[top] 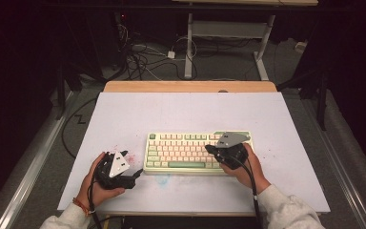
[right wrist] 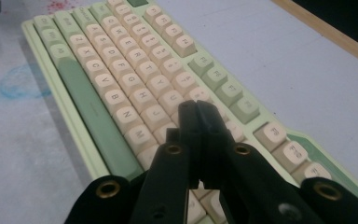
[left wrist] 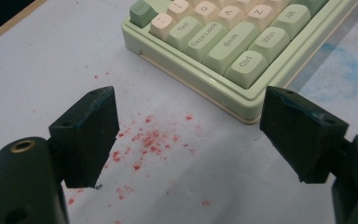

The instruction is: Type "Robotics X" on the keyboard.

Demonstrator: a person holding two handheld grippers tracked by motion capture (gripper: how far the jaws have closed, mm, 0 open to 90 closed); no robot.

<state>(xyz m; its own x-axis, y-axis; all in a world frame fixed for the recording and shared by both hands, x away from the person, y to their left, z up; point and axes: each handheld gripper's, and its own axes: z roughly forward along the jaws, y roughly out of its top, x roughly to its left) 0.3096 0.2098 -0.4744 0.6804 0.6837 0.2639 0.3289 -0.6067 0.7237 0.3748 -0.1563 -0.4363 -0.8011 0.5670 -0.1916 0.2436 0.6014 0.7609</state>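
Keyboard (top: 198,152), pale green case with cream and green keycaps, lies flat near the front middle of the white table mat (top: 124,114), long side facing the person. Green spacebar (top: 186,165) runs along the front row.

Right gripper (top: 213,149) sits over the keyboard's right end, right hand (top: 240,167) wrapped behind it, cable trailing back along the sleeve. In the right gripper view its jaws are pressed together, nothing between them, tips (right wrist: 196,109) hanging just above the cream letter keys near the right-hand block of the keyboard (right wrist: 121,88). Whether the tips touch a key cannot be told. Spacebar (right wrist: 91,116) runs to the left of the jaws in that view.

Left gripper (top: 136,175) is just off the keyboard's front left corner, held low over the mat by the left hand (top: 100,179), apart from the keyboard. In the left gripper view its jaws stand wide apart, nothing between the pads (left wrist: 86,135), just bare mat with red specks (left wrist: 144,140). The keyboard's left corner (left wrist: 242,70) with Ctrl, Shift, Caps Lock, Tab keys is just beyond the jaws.

Faint blue smudge (top: 164,179) on the mat in front of the keyboard. Wooden table edge (top: 190,86) shows behind the mat. Cables (top: 147,57) and a desk frame (top: 228,43) on the floor beyond.
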